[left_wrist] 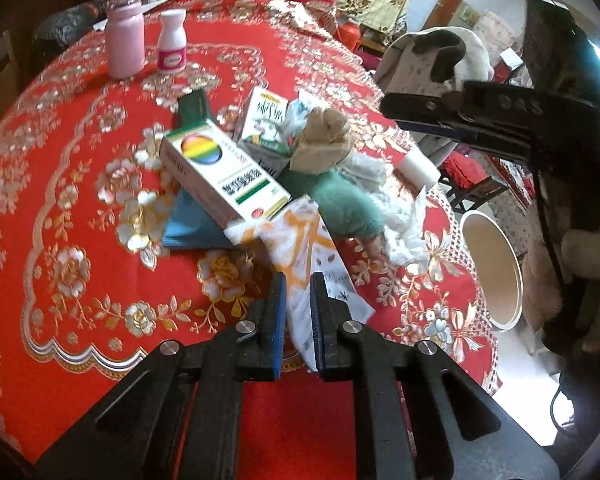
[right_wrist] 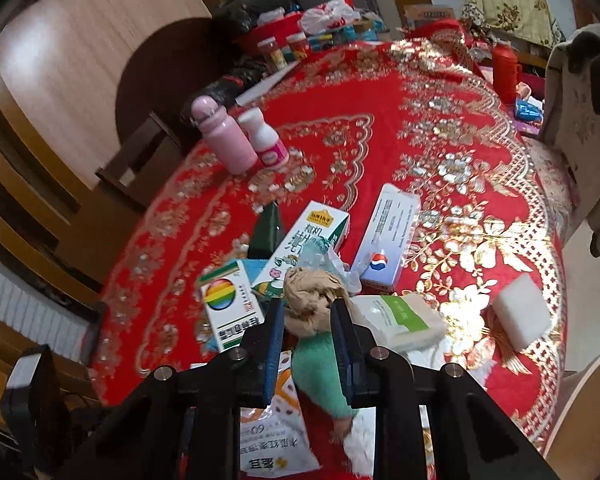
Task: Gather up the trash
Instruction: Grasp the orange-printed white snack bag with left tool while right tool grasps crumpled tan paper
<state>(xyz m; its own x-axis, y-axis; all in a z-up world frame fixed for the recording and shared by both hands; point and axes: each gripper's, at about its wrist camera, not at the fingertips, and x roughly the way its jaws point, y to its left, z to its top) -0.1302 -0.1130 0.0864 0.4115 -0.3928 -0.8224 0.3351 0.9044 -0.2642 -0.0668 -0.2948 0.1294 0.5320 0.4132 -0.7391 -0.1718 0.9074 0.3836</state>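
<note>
1. The trash lies heaped near the near edge of a round table under a red tablecloth (left_wrist: 80, 208) patterned with gold and silver flowers.
2. At the front of the heap an orange-and-white plastic wrapper (left_wrist: 300, 248) reaches toward the left gripper (left_wrist: 299, 280), whose blue-padded jaws stand narrow with the wrapper's end between them, apparently pinched.
3. Beside the wrapper lies a fuzzy green piece (right_wrist: 320, 372) with crumpled brown paper (right_wrist: 312, 300) above it; the right gripper (right_wrist: 306, 312) has its jaws drawn close on either side of this bundle, pressing on it as far as the right wrist view shows.
4. To the left of these rests a white box with a rainbow circle (left_wrist: 220, 168), lying over a blue sheet (left_wrist: 192, 228).
5. Behind it stands a green-and-white milk carton (right_wrist: 300, 240), tilted, with a dark green packet (right_wrist: 266, 232) next to it.
6. A white box bearing a red-and-blue round logo (right_wrist: 388, 236) lies to the right, and crumpled white tissue (left_wrist: 404, 220) sits at the heap's right side.
7. A white sponge block (right_wrist: 522, 308) lies apart near the table's right edge.
8. Farther back, a pink bottle (left_wrist: 124, 36) and a small white bottle (left_wrist: 172, 42) stand upright, just beside each other.
9. Off the table's right edge, a white bin (left_wrist: 496, 272) shows its open rim.
</note>
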